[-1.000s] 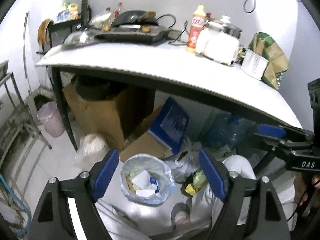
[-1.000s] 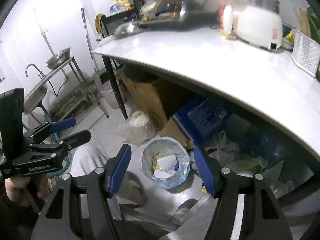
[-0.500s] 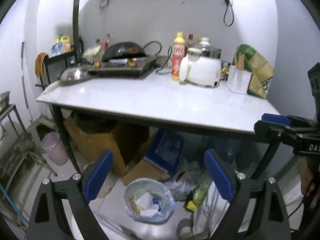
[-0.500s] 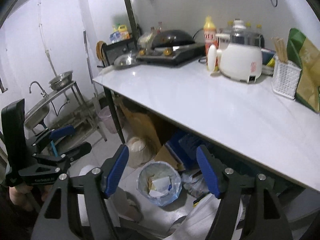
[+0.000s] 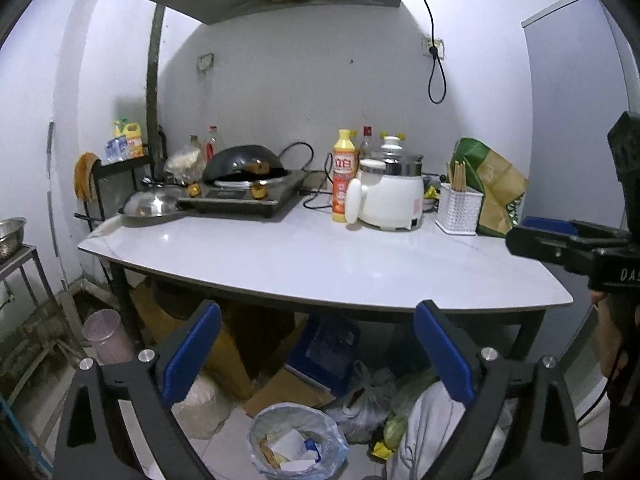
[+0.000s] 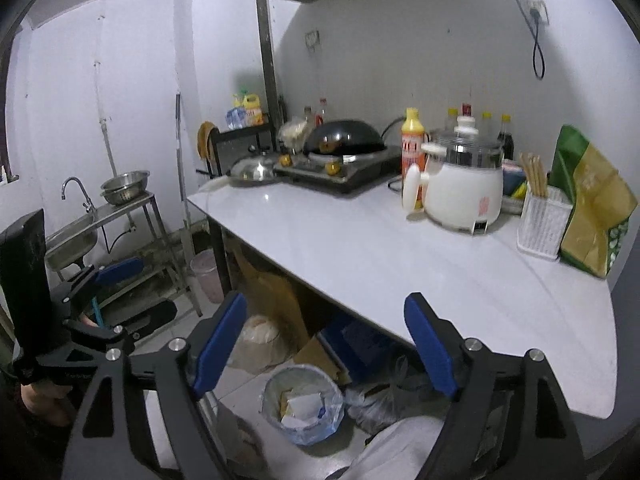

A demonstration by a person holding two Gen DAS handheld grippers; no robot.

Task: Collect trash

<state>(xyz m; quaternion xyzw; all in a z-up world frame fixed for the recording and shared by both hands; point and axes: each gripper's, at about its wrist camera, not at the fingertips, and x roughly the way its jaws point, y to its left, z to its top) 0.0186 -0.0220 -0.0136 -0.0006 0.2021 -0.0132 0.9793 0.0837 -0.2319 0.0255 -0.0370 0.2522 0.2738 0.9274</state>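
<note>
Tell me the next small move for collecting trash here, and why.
Probably lower one gripper back toward the plastic-lined trash bin on the floor. Both the left gripper and the right gripper have nothing between their opening jaws, the white tabletop shows no loose litter, and the paper scraps sit in that bin.

A white table [image 5: 320,264] stands against the wall, and along its back edge sit a steel lid [image 5: 150,206], a stove [image 5: 244,196] with a wok [image 5: 244,162] on it, a yellow bottle [image 5: 345,176], a white cooker [image 5: 390,196], a chopstick basket [image 5: 458,208] and a green-and-tan bag [image 5: 494,188]; the front of the top is bare. On the floor [image 5: 224,444] under it sit cardboard boxes [image 5: 240,344], a blue box [image 5: 330,350], plastic bags [image 5: 364,400], a pink bucket [image 5: 106,336] and a lined bin [image 5: 296,440] holding paper scraps.
</note>
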